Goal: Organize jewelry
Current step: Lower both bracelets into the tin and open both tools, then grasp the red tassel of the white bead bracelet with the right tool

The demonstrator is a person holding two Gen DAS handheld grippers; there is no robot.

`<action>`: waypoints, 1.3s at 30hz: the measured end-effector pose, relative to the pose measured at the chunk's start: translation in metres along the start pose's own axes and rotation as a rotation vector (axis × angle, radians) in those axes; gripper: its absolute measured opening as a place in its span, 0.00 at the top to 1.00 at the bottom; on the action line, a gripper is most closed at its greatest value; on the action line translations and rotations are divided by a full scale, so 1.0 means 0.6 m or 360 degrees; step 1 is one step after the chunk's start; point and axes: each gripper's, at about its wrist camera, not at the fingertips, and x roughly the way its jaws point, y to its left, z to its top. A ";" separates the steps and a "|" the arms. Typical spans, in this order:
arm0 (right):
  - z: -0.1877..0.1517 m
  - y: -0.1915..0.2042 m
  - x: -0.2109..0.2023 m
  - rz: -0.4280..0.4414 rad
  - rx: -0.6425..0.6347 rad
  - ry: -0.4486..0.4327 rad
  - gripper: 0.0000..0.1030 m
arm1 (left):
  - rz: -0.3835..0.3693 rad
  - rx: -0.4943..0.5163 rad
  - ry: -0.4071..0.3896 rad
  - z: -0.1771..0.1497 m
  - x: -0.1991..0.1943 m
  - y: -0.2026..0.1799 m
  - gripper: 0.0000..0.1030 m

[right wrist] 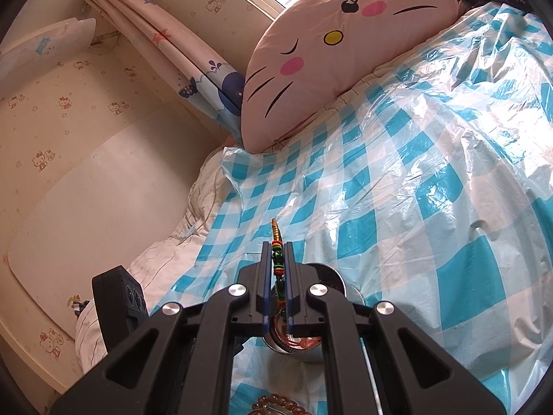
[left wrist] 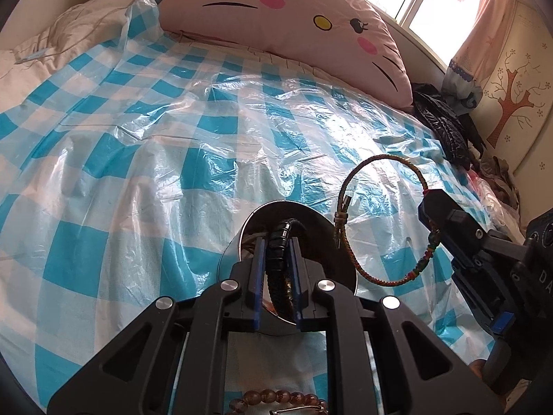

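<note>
My left gripper [left wrist: 276,242] is shut on a black beaded bracelet [left wrist: 281,238] and holds it over a round metal tin [left wrist: 328,242] on the checked bed cover. My right gripper [right wrist: 277,249] is shut on a braided multicoloured cord bracelet [right wrist: 276,233]. In the left wrist view that bracelet [left wrist: 349,186] hangs as a loop from the right gripper [left wrist: 432,204], just right of the tin. The tin [right wrist: 331,276] lies under my right gripper in the right wrist view, with jewelry inside it. A brown bead bracelet [left wrist: 273,397] lies near me on the cover; it also shows in the right wrist view [right wrist: 276,401].
A blue-and-white checked plastic sheet [left wrist: 138,173] covers the bed. A pink cat-face pillow [left wrist: 293,17] lies at the head. A black jacket [left wrist: 442,124] sits at the right edge by the curtain [left wrist: 477,34]. A white quilt [right wrist: 166,252] is bunched at the sheet's edge.
</note>
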 end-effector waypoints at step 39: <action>-0.024 -0.020 0.059 -0.0355 -0.0010 0.0250 0.30 | 0.0395 0.0169 -0.0276 -0.012 -0.070 -0.011 0.43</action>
